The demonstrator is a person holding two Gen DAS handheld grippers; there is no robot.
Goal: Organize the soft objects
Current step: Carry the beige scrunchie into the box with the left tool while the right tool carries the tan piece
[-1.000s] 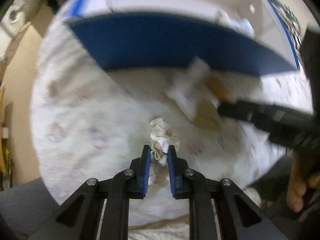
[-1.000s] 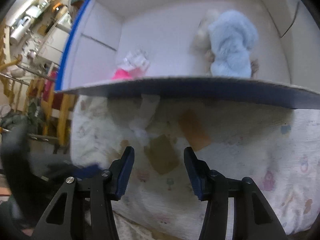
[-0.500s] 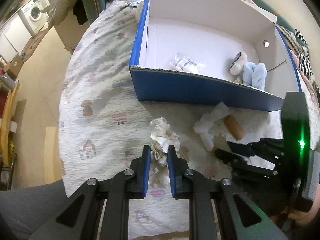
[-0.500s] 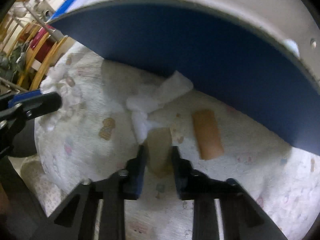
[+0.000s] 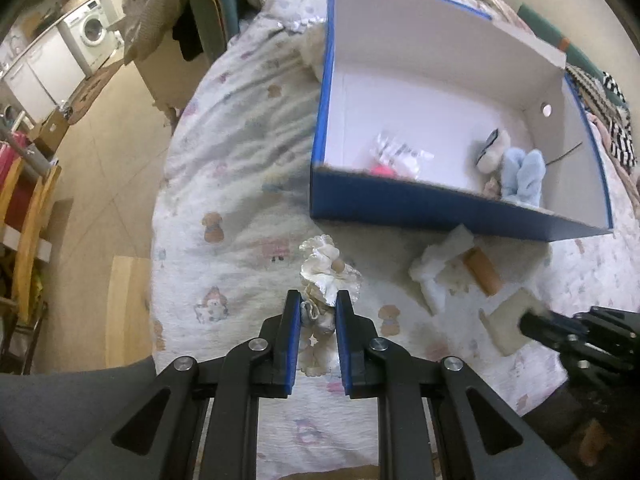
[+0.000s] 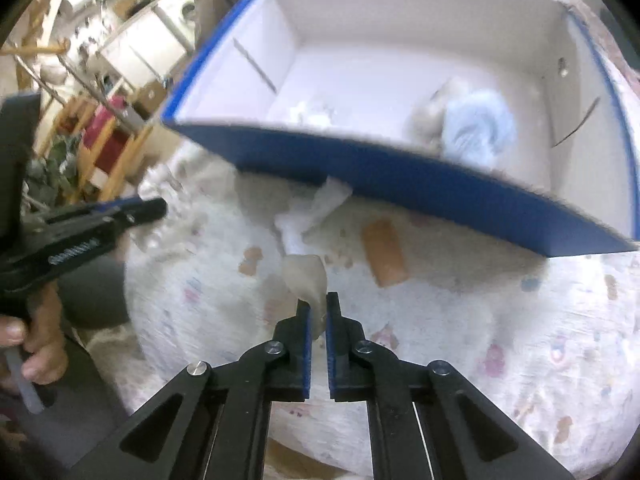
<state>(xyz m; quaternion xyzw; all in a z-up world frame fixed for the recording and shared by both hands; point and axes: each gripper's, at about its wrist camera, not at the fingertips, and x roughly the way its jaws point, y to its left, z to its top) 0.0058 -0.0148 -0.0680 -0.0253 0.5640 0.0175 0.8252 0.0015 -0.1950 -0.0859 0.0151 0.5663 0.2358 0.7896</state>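
My left gripper [image 5: 317, 304] is shut on a small white frilly doll [image 5: 326, 270], held just above the patterned bedspread [image 5: 224, 184]. The right gripper [image 6: 317, 306] is shut on a pale beige sponge piece [image 6: 306, 278], lifted off the cloth; the same piece [image 5: 508, 320] shows at the right of the left wrist view. An open blue box [image 5: 400, 202] with white inside lies beyond. It holds a light-blue plush [image 5: 522, 178] and a crinkly white packet [image 5: 400, 154]. In front of the box lie a white tissue wad [image 5: 434, 270] and a brown cylinder [image 5: 482, 272].
The bed's rounded edge drops to a tiled floor [image 5: 104, 160] at the left. A wooden chair [image 5: 28, 216] and a washing machine [image 5: 94, 32] stand farther off. A person's hand [image 6: 36, 344] grips the left tool's handle. Striped fabric [image 5: 612, 120] lies behind the box.
The right gripper came down from wide open, closed on the beige sponge and lifted it. The left gripper rose with the doll, so the box now shows from above.
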